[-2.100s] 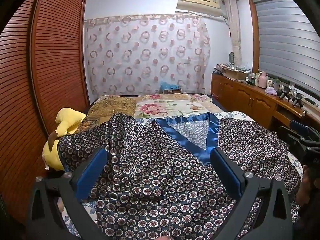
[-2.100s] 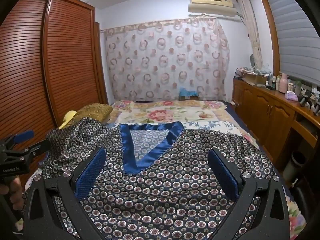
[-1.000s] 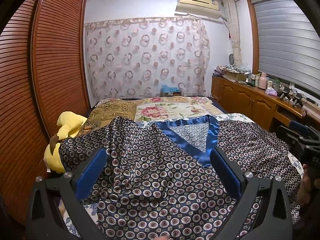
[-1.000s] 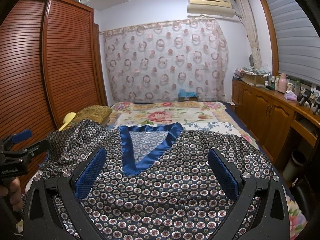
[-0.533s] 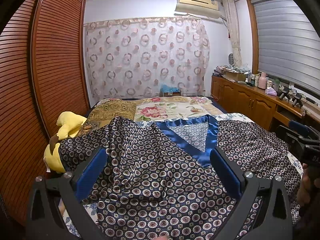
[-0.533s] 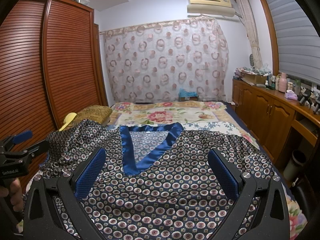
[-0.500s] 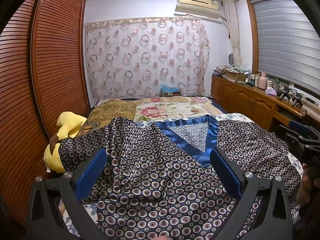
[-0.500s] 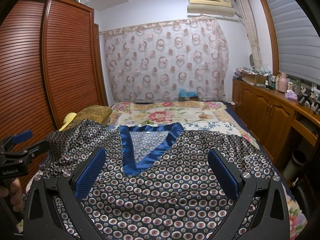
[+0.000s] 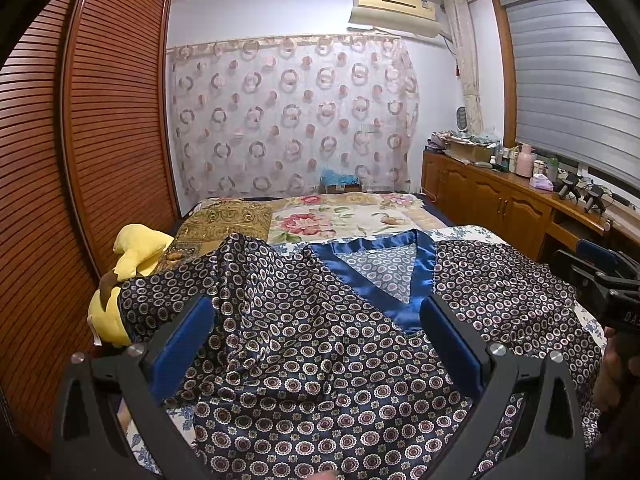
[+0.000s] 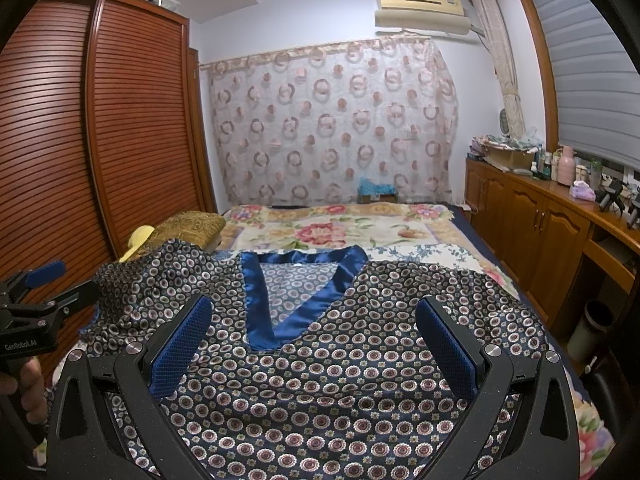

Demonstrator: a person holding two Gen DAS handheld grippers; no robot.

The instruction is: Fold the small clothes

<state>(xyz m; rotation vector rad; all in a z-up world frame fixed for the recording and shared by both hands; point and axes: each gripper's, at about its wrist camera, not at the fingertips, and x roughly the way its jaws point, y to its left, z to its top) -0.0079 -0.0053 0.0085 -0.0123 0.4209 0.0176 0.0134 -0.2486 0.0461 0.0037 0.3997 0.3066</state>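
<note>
My left gripper and right gripper both stand released, holding nothing, above the top spread face-up on the bed. Risk, as I judge it: the satin may slip from a shallow pinch, and the rumpled left sleeve would fold crooked. Only the left view shows that sleeve draped over the yellow toy; the right view shows the right sleeve lying flat.

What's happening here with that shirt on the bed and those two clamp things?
A person holds a two-finger gripper in each hand over a patterned satin top spread on the bed. The left gripper and right gripper are both open and hold nothing. No fold looks made yet; one sleeve lies bunched by a yellow plush toy.
</note>
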